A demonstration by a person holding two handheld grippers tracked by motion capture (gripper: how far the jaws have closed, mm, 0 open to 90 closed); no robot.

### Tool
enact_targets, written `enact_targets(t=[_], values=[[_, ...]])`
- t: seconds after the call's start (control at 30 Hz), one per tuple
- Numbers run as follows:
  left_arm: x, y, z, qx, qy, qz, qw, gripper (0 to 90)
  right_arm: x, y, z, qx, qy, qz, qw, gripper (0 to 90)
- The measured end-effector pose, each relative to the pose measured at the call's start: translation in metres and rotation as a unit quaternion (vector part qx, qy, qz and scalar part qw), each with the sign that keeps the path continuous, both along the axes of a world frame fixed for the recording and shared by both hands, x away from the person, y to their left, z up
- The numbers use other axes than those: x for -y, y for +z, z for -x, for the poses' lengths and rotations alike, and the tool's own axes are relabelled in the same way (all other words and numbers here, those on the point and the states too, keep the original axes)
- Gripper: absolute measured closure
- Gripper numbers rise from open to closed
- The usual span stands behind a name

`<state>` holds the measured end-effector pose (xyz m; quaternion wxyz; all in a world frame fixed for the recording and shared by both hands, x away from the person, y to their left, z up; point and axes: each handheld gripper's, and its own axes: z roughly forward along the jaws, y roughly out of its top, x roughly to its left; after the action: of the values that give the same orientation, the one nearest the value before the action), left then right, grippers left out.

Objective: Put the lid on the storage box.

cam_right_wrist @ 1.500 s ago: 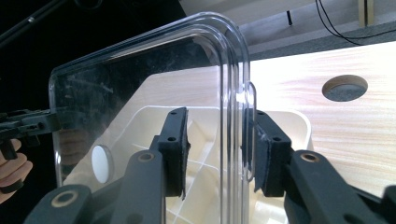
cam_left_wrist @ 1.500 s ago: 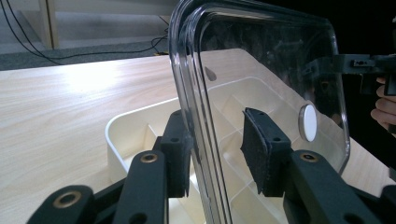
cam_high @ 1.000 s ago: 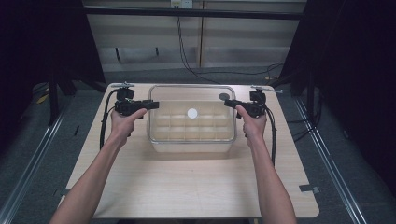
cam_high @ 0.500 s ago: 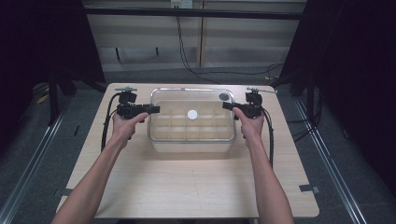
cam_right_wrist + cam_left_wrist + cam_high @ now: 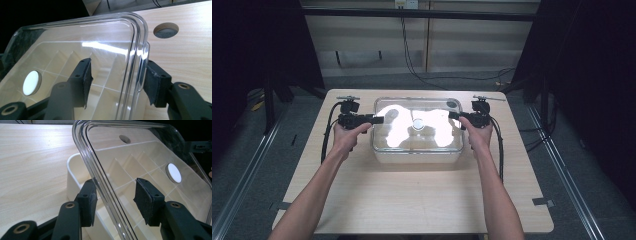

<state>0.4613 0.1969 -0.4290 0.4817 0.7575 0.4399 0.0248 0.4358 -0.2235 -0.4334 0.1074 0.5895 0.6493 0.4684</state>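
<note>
You hold the clear lid [image 5: 417, 125] just above the white divided box [image 5: 75, 173] on the desk [image 5: 412, 200], left gripper [image 5: 377, 120] and right gripper [image 5: 455, 116] straddling opposite edges, unclenched, keeping it level.

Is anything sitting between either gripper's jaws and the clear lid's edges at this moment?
Nothing visible does. The left gripper has its jaws open astride one edge of the clear lid, and the right gripper straddles the opposite edge. Under the lid is just the white divided box.
</note>
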Motion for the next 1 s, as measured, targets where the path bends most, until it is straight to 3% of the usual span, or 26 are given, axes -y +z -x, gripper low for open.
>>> enact_targets(t=[0.2,0.3,0.47,0.63,0.8,1.0], values=[[0.0,-0.004,0.0,-0.004,0.001,-0.003,1.0,52.1,-0.002,-0.004,-0.002,-0.006,-0.004,0.002,1.0,42.6],[-0.001,-0.009,0.0,-0.007,-0.006,-0.025,0.9996,51.6,-0.003,-0.007,-0.002,-0.008,-0.005,0.017,0.9998,41.0],[-0.002,-0.014,-0.001,-0.016,-0.002,-0.015,0.9998,51.8,-0.004,-0.012,-0.001,-0.011,-0.01,0.02,0.9997,40.2],[-0.003,-0.015,0.0,-0.017,-0.007,-0.018,0.9997,51.2,-0.005,-0.015,-0.002,-0.014,-0.009,0.022,0.9996,39.1],[-0.002,-0.021,0.002,-0.028,-0.005,-0.011,0.9995,48.7,-0.006,-0.017,-0.001,-0.02,-0.01,0.045,0.9987,37.6],[-0.002,-0.023,0.003,-0.028,-0.007,-0.014,0.9995,46.4,0.0,-0.02,0.002,-0.021,-0.012,0.036,0.9991,35.1]])
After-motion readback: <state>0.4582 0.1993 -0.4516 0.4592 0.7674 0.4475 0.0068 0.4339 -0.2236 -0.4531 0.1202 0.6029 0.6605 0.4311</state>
